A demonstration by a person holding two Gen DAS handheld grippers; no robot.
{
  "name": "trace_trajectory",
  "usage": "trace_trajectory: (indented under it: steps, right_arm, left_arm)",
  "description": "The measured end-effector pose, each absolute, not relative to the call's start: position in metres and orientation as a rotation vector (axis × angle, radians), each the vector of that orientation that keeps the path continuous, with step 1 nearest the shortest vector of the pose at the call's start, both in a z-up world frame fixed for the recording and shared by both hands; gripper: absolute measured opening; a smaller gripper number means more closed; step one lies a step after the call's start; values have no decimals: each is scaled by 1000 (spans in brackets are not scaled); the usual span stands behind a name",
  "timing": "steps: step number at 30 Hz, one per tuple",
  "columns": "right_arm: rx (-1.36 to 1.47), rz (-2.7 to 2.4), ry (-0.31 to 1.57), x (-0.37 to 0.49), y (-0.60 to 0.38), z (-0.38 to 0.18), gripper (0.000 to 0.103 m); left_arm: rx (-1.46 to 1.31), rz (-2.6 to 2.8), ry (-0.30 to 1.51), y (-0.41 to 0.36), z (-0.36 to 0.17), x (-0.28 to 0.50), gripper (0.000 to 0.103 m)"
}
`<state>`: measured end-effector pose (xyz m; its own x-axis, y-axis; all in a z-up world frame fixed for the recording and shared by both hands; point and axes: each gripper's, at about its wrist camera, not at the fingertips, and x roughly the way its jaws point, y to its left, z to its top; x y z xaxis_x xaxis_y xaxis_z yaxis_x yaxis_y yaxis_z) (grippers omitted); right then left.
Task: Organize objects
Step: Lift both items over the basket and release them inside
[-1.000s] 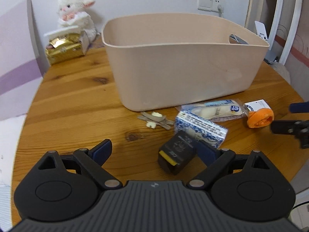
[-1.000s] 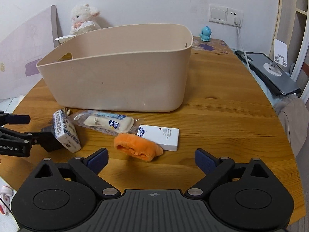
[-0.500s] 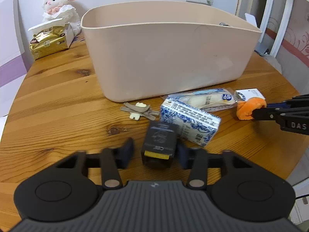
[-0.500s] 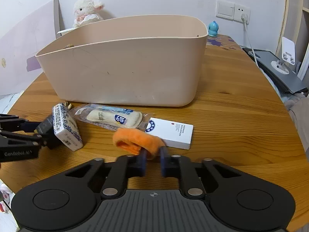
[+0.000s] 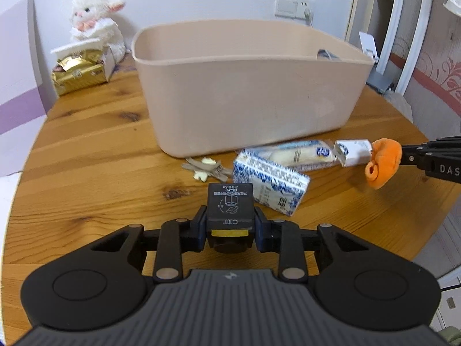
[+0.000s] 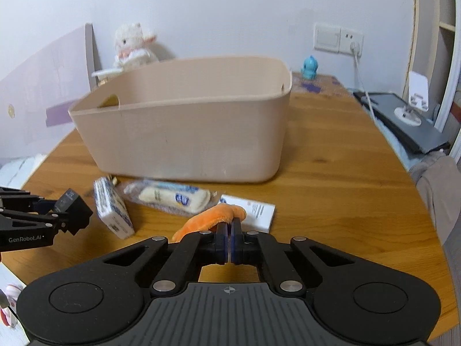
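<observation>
A beige plastic bin [image 5: 247, 92] stands open on the round wooden table [image 5: 86, 155]; it also shows in the right wrist view [image 6: 187, 132]. My left gripper [image 5: 230, 225] is shut on a small black box [image 5: 230, 204] and holds it above the table; the box also shows in the right wrist view [image 6: 72, 207]. My right gripper [image 6: 229, 230] is shut on an orange plush piece [image 6: 210, 220], lifted off the table; the piece also shows in the left wrist view [image 5: 383, 163]. A blue-and-white carton [image 5: 269, 183], a wrapped snack [image 5: 299, 154] and a white box [image 5: 353, 152] lie in front of the bin.
Small wooden pieces [image 5: 204, 168] lie by the bin's front left corner. A white plush lamb [image 5: 95, 26] and a gold packet [image 5: 77, 73] sit at the back left. A blue figurine [image 6: 309, 67], a cable and a grey device [image 6: 403, 121] are at the back right.
Both grippers closed from open: the left onto the black box, the right onto the orange plush. Both then lifted their objects off the table.
</observation>
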<state>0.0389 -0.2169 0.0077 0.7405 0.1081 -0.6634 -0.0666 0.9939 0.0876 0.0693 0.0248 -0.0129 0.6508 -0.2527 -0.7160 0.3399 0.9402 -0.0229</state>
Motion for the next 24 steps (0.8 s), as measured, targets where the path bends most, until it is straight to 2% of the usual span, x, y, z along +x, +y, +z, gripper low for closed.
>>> trace_trajectory:
  steps: [15, 24]
  right_arm:
    - [66, 55, 523, 50, -238, 83, 2]
    - [52, 33, 465, 97, -236, 106, 2]
  left_arm:
    - [101, -281, 557, 30, 75, 74, 34]
    - [99, -265, 527, 14, 100, 120, 34]
